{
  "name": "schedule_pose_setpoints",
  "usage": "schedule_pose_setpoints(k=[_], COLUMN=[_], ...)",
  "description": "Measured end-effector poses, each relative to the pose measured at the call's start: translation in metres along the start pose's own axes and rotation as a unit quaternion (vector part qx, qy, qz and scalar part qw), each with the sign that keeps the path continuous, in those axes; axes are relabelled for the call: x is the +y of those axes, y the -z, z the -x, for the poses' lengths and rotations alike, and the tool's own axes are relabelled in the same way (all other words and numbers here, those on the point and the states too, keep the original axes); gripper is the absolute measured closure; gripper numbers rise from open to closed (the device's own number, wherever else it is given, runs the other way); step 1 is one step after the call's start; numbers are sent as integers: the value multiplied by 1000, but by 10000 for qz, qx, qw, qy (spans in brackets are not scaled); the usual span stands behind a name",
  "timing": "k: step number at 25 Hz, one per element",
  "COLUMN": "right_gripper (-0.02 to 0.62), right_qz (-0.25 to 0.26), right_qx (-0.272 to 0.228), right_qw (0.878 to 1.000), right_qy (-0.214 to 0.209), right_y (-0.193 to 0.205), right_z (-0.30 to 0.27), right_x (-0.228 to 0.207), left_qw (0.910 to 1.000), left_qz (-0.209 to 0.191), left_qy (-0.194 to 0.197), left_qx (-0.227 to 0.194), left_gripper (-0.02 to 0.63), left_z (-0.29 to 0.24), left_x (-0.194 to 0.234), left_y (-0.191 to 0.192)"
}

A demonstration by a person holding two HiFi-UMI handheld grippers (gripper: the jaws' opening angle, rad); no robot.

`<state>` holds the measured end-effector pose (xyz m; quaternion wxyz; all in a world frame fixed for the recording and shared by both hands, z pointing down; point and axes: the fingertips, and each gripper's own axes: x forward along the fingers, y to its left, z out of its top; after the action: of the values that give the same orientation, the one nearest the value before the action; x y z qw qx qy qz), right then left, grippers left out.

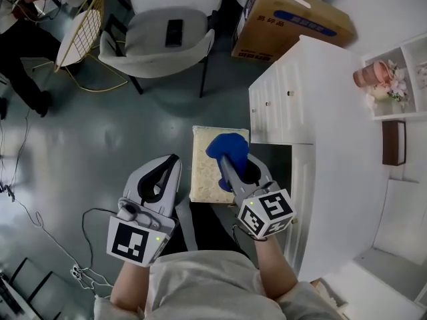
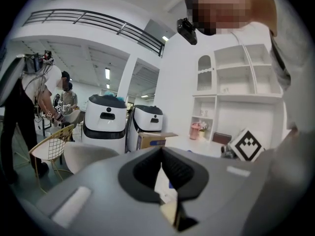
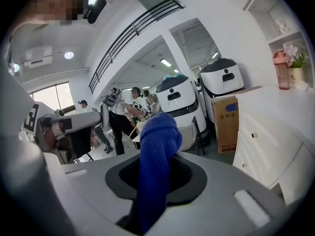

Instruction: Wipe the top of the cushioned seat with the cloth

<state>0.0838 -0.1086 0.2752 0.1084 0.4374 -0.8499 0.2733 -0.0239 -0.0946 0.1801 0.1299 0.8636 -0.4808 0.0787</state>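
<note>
The cushioned seat [image 1: 205,172] is a cream square pad low on the floor, right in front of me beside the white cabinet. A blue cloth [image 1: 227,147] rests bunched on the seat's far right part, and my right gripper [image 1: 228,161] is shut on it. In the right gripper view the blue cloth [image 3: 156,151] stands up between the jaws of the right gripper [image 3: 158,177]. My left gripper [image 1: 175,160] hangs just left of the seat, over the floor, jaws together and holding nothing. In the left gripper view, the left gripper [image 2: 163,156] shows only a thin slit between its pads.
A white cabinet [image 1: 320,112] runs along the right, close to the seat. Beyond it lies a cardboard box [image 1: 293,22]. A grey chair [image 1: 160,45] with a black device on it and a gold wire chair [image 1: 80,29] stand further off. Cables [image 1: 40,225] trail on the floor at left.
</note>
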Motion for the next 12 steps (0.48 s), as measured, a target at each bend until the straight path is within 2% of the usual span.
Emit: schedule_pose_setpoints(k=[12], right_gripper=[511], right_qz=[-207], right_qx=[647], right_qw=[9976], right_qy=[-133], right_y=[69], right_z=[-45], right_x=[-16], left_qw=[9995], left_qz=[106], left_qy=[-32], left_qx=[295], left_gripper=[606], left_z=[-16], left_x=[17], left_y=[50])
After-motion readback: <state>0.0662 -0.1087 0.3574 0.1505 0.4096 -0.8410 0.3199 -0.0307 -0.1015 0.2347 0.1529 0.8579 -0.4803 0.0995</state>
